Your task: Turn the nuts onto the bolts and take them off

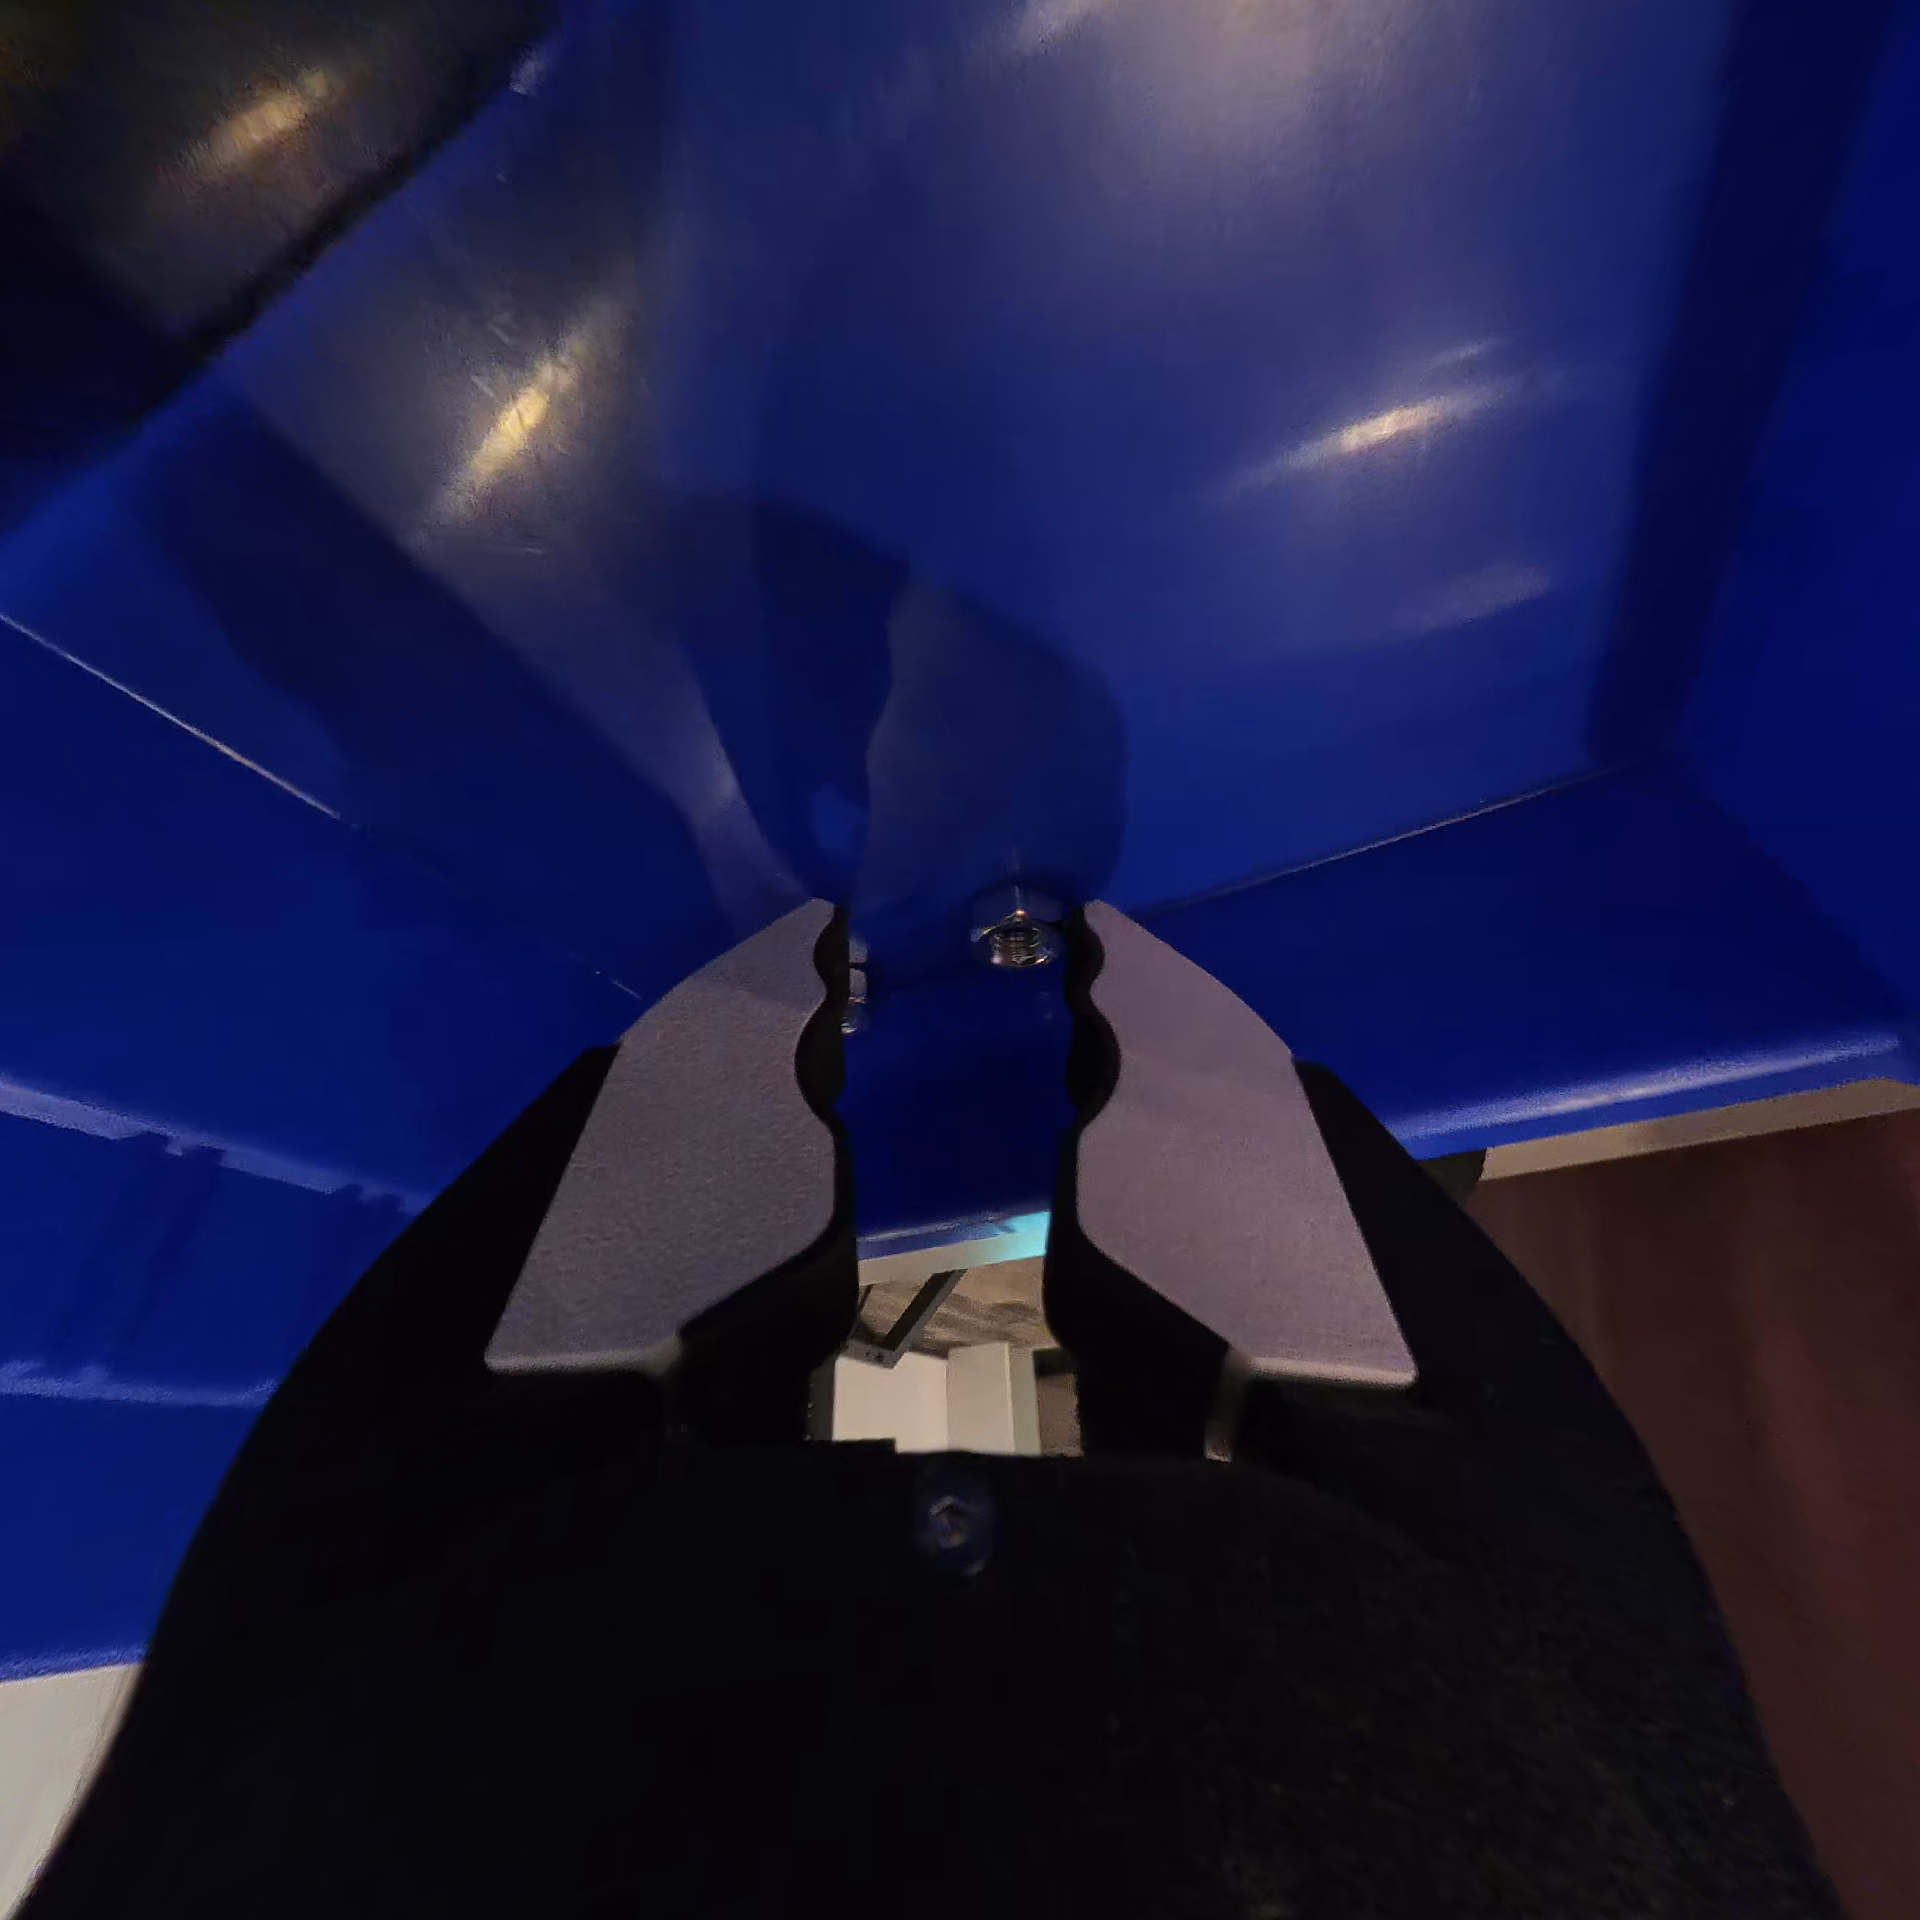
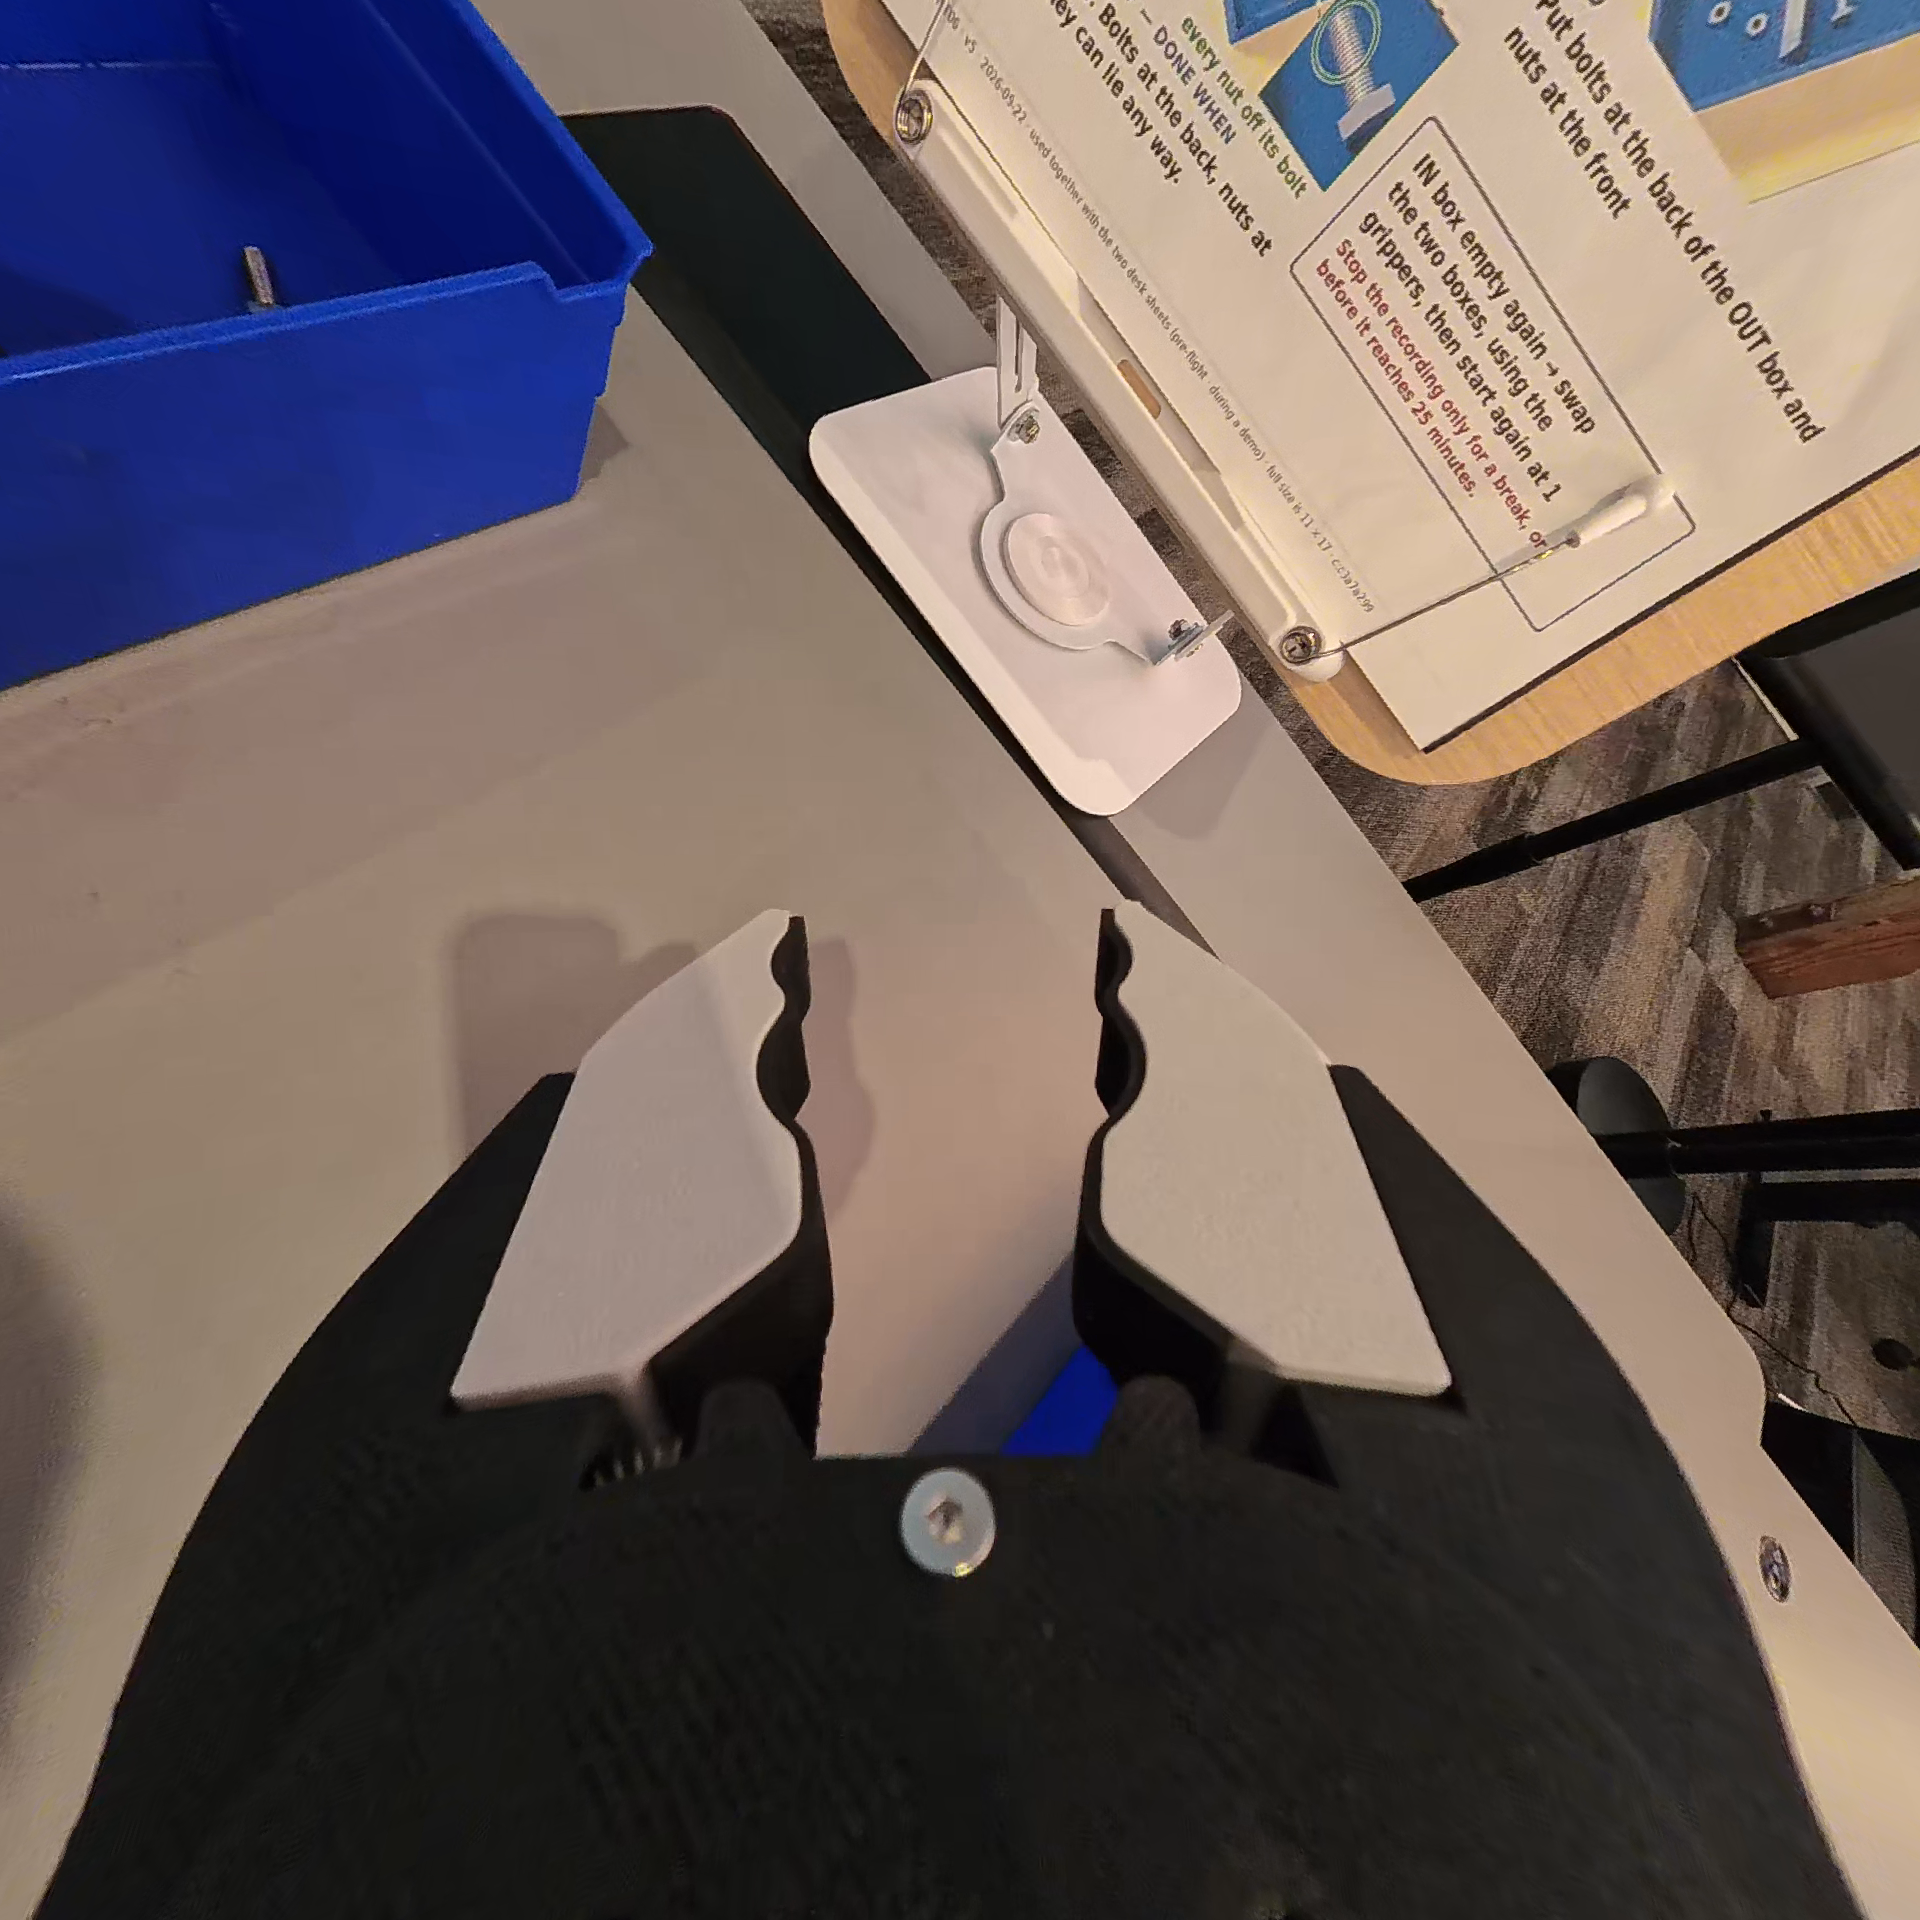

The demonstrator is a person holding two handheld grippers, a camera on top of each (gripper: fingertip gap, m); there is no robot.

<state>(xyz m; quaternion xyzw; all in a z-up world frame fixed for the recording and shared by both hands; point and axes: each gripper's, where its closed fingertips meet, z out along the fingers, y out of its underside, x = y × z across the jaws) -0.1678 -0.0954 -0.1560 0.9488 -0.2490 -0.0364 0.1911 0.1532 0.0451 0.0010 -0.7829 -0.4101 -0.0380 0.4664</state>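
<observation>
left gripper (image 1: 961,935): we reach into the blue box (image 1: 1247,436), jaws apart, holding nothing | nut (image 1: 1013,933): in the box's floor corner, by our right fingertip | right gripper (image 2: 951,951): jaws wide, empty, above the grey table (image 2: 520,831) | bolt (image 2: 257,278): in another blue bin (image 2: 312,416) near the table's far edge

left gripper (image 1: 961,935) apparently parted, right gripper (image 2: 951,935) agape

The box (image 2: 312,343) is plain blue, and the nut (image 1: 1013,928) inside it silver. Beside the box, the table (image 2: 520,831) is beige, the stand (image 2: 1023,592) white.
</observation>
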